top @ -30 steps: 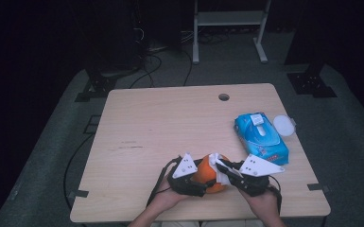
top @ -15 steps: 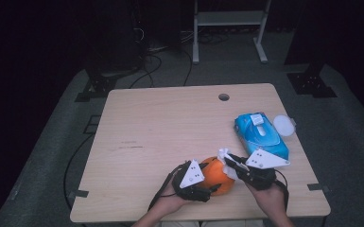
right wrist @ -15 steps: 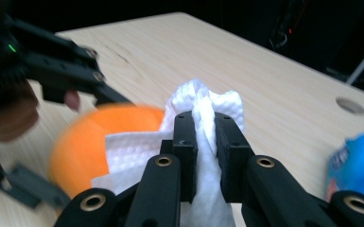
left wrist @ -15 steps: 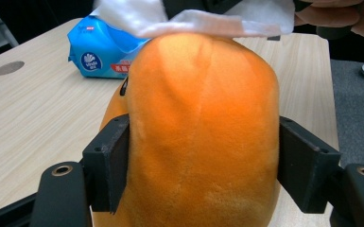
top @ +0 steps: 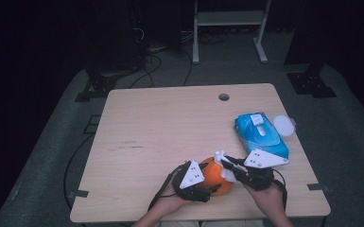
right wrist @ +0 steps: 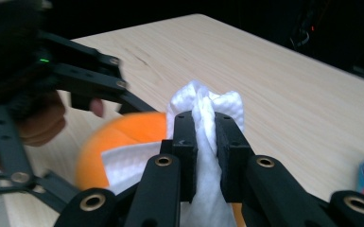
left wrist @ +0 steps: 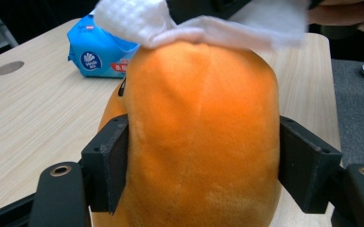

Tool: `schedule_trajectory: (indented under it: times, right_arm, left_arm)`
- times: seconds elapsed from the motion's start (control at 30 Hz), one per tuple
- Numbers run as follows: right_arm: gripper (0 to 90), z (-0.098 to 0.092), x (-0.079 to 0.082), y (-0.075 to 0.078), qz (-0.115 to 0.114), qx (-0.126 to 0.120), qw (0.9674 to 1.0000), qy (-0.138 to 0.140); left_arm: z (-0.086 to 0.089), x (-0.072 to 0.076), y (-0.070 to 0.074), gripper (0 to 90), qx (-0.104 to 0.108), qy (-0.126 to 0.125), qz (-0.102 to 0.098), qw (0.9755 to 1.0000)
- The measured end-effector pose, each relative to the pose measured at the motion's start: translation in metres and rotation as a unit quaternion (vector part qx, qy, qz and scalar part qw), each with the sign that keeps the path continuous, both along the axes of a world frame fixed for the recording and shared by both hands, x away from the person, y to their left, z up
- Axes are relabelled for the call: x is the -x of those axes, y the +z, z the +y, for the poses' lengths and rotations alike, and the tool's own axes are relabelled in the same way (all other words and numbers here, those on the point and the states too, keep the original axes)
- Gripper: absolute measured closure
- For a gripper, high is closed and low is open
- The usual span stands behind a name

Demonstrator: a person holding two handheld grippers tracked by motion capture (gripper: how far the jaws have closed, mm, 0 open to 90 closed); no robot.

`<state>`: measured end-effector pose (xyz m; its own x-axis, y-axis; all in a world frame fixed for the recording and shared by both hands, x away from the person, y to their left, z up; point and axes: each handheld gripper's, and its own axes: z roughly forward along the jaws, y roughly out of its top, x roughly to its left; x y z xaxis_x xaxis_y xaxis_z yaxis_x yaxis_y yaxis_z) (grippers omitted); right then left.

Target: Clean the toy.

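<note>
While the left gripper [top: 199, 182] clamps the orange plush toy [top: 216, 176] near the table's [top: 170, 123] front edge, the right gripper [top: 228, 166] (jaws pinched on a white wipe [right wrist: 203, 118]) should probably stroke gently, keeping the toy steady.

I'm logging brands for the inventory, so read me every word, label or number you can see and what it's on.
"Vinda": white logo on the blue wipes pack.
Small red label with white characters on that pack: too blurred to read.
Orange plush toy, white wipe: no text.
</note>
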<state>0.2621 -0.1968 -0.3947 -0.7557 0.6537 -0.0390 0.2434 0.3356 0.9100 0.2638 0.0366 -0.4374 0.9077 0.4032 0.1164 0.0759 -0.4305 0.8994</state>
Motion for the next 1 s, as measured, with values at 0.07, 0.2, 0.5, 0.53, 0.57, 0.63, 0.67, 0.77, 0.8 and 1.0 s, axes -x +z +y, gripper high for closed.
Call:
schedule_trajectory:
  times: [0.07,0.2,0.5,0.53,0.57,0.63,0.67,0.77,0.8,1.0]
  right_arm:
    - [79.7,-0.007,-0.003,-0.002,0.014,-0.008,0.9999,-0.003]
    - [79.7,0.000,0.004,0.003,0.008,-0.008,0.9999,0.010]
    - [79.8,-0.002,-0.004,-0.001,0.019,-0.011,0.9998,0.002]
    - [79.7,-0.005,-0.005,-0.002,0.022,-0.014,0.9997,-0.001]
    - [79.7,-0.008,-0.006,-0.003,0.025,-0.014,0.9996,-0.005]
    - [79.7,-0.012,-0.007,-0.006,0.031,-0.017,0.9993,-0.010]
    - [79.7,-0.014,-0.007,-0.007,0.035,-0.018,0.9992,-0.012]
    - [79.7,-0.018,-0.005,-0.010,0.041,-0.017,0.9989,-0.014]
    - [79.7,-0.017,-0.004,-0.010,0.041,-0.019,0.9989,-0.012]
    - [79.7,0.005,0.006,-0.002,0.019,-0.025,0.9993,0.020]
  left_arm:
    - [-0.001,0.001,0.000,27.4,-0.001,-0.003,-0.003,1.0000]
    - [-0.005,0.005,-0.001,27.2,-0.013,-0.009,-0.016,0.9997]
    - [-0.001,0.002,-0.001,27.5,-0.008,-0.006,-0.013,0.9999]
    - [0.000,0.001,-0.001,27.5,-0.005,-0.005,-0.009,0.9999]
    - [0.002,-0.001,-0.001,27.6,-0.002,-0.003,-0.005,1.0000]
    - [0.007,-0.005,-0.002,27.5,0.009,0.002,0.008,0.9999]
    - [0.010,-0.006,-0.002,27.5,0.014,0.004,0.014,0.9998]
    - [0.020,-0.014,-0.002,27.5,0.035,0.017,0.041,0.9984]
    - [0.022,-0.016,-0.003,27.5,0.040,0.020,0.047,0.9979]
    - [0.028,-0.021,-0.005,27.3,0.056,0.035,0.069,0.9954]
